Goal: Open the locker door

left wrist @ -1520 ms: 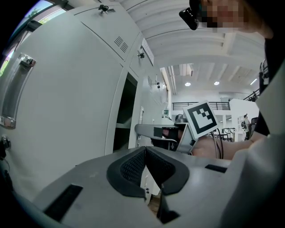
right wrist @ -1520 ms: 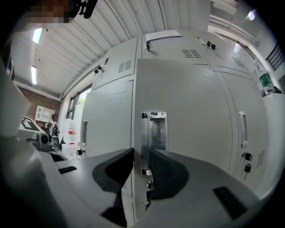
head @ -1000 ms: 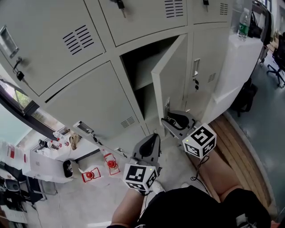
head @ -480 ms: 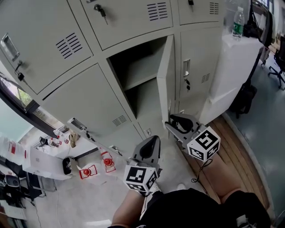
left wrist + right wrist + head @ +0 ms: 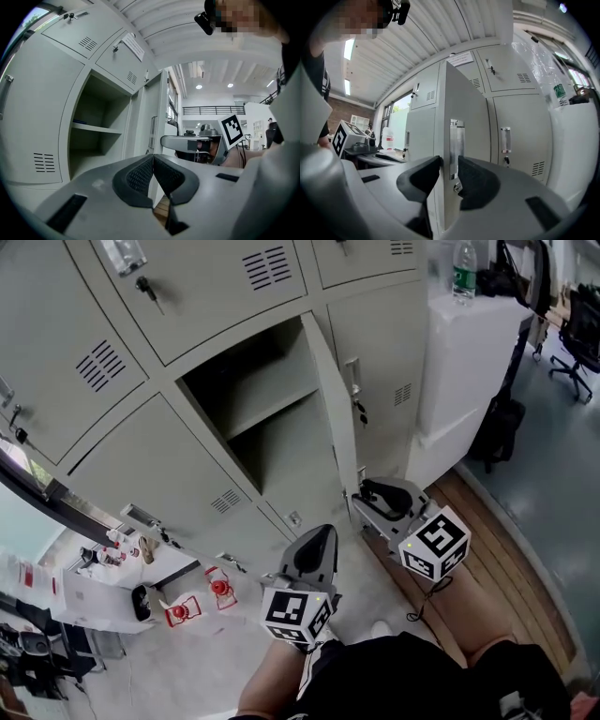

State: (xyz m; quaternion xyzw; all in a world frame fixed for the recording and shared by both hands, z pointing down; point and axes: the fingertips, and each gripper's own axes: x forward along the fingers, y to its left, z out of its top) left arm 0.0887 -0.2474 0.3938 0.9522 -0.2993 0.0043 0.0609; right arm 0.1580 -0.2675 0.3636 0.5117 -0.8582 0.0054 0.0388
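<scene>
"What's the left tool doing?"

"Its jaws are pressed together with nothing in them; it hovers at six o'clock of the open compartment."

"And the locker door?"

"It's swung out, edge toward us, at three o'clock of that compartment; the right tool sits at its lower edge; its jaws are opening, one on each side of the door, beside the handle."

The red objects are too small to identify.
</scene>
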